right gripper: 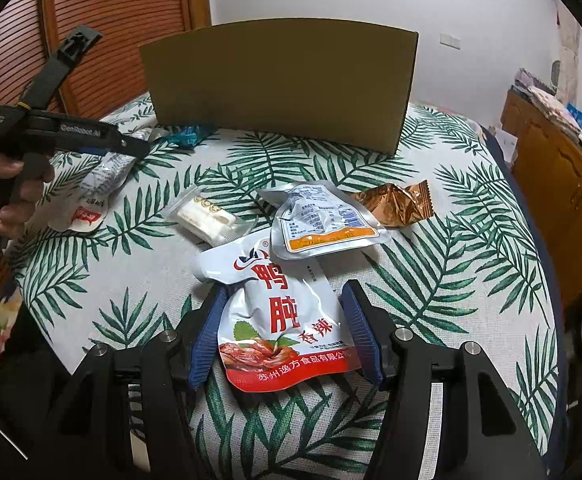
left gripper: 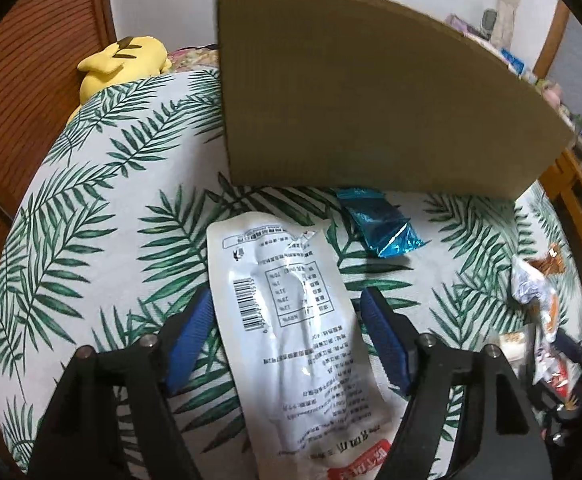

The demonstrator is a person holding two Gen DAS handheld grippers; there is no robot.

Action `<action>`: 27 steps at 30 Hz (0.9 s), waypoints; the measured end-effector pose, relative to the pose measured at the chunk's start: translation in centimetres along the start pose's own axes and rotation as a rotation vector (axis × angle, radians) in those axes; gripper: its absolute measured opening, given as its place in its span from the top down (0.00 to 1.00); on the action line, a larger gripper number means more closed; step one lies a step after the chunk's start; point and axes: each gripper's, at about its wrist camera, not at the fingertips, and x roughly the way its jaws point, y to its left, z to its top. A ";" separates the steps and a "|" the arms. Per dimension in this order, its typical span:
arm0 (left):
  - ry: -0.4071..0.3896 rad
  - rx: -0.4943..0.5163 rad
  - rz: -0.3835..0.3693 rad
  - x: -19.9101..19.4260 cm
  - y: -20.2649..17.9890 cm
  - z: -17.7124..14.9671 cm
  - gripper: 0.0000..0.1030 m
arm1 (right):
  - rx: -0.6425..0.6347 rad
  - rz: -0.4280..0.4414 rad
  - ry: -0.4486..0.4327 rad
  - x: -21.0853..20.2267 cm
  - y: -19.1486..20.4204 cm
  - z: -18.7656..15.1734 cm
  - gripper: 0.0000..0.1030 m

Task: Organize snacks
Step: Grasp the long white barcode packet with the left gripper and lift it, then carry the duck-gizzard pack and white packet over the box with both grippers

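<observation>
My left gripper (left gripper: 287,308) is open, its blue pads on either side of a white snack pouch (left gripper: 291,320) lying printed-back-up on the leaf-patterned cloth; the same pouch (right gripper: 91,196) shows under it in the right wrist view. My right gripper (right gripper: 285,300) is open around a white-and-red duck snack pouch (right gripper: 283,312). A brown cardboard box (left gripper: 363,92) stands behind, also in the right wrist view (right gripper: 283,88). A blue foil snack (left gripper: 383,224) lies by the box.
In the right wrist view lie a grey-and-orange pouch (right gripper: 323,220), a bronze foil snack (right gripper: 395,204) and a clear pack of white candy (right gripper: 207,216). A yellow plush toy (left gripper: 123,60) sits far left. A wooden cabinet (right gripper: 563,184) stands at the right.
</observation>
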 end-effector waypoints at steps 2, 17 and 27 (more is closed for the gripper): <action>-0.003 0.015 0.014 0.0 -0.2 -0.1 0.27 | 0.000 -0.002 0.002 0.0 0.0 0.0 0.42; -0.008 0.030 -0.051 -1.5 2.0 -1.3 0.68 | -0.003 -0.015 0.048 0.4 0.2 0.6 0.39; -0.050 0.041 -0.131 -4.4 1.1 -2.3 0.69 | -0.002 -0.010 0.076 0.5 0.1 1.0 0.43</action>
